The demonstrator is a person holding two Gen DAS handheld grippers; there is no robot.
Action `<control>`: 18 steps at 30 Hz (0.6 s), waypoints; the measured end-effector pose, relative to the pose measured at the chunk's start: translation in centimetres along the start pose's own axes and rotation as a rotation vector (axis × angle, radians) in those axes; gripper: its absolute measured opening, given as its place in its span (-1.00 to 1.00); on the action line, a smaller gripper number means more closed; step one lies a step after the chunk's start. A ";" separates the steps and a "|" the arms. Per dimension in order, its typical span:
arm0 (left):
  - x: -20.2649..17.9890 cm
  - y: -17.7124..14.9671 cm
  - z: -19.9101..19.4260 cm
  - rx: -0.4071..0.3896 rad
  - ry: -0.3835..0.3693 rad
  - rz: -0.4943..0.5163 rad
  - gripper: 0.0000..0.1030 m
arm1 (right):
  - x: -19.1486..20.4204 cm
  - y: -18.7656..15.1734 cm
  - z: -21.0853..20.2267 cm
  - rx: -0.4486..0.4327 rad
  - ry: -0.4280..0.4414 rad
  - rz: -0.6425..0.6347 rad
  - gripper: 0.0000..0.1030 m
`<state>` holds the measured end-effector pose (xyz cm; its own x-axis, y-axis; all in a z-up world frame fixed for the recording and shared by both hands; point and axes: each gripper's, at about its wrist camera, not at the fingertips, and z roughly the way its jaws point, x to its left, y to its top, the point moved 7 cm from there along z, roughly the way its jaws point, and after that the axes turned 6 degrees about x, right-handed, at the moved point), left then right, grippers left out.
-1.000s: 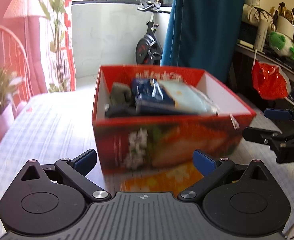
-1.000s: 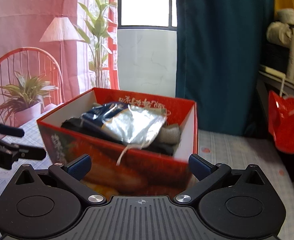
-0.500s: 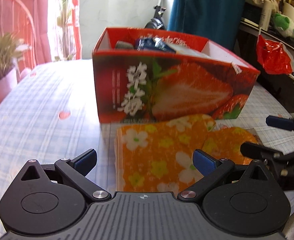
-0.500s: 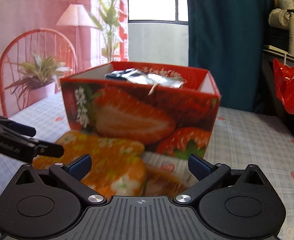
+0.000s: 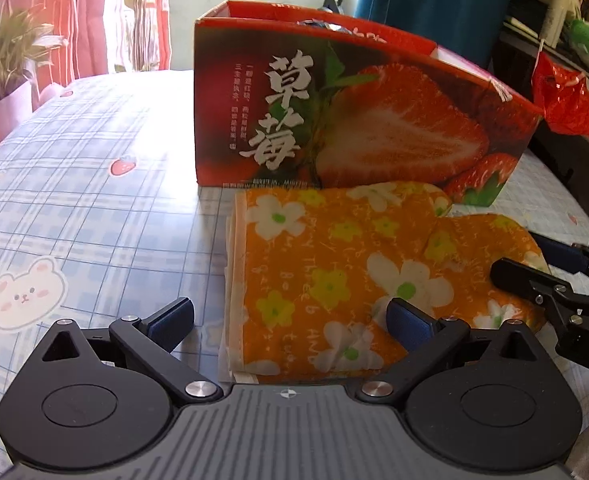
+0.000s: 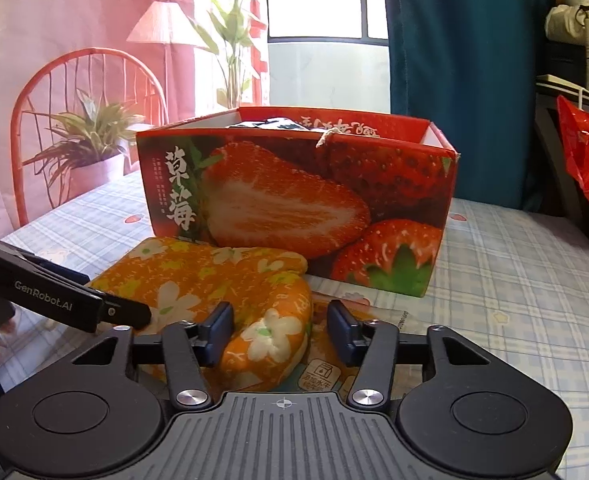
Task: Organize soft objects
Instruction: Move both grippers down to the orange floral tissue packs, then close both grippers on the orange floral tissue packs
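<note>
Left wrist view: the left gripper (image 5: 290,314) hangs with its jaws wide apart over the near cuff of the orange flower-printed quilted oven mitt (image 5: 358,264), which lies flat on the blue checked tablecloth (image 5: 86,200), touching the front of the red strawberry-printed cardboard box (image 5: 358,112). Gripping only the top layer could let the mitt sag and catch the box's front wall. Open cloth lies left of the box.

Right wrist view: the right gripper (image 6: 280,330) straddles the mitt's fingertip end, jaws half closed, not yet clamped. A shallow bite may slip. Clear room lies right of the box; the left gripper crowds the other side.
</note>
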<state>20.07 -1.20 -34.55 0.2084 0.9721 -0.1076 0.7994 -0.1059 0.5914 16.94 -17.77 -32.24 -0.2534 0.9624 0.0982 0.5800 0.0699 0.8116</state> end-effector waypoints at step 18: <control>0.0 0.0 0.0 0.005 -0.012 0.009 1.00 | 0.4 -0.1 -0.1 -0.004 0.013 -0.012 -0.29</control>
<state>20.07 -1.20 -34.60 0.2223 0.9685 -0.1121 0.8002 -0.1156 0.5885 16.69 -17.44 -32.21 -0.2701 0.9580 0.0958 0.5738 0.0802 0.8151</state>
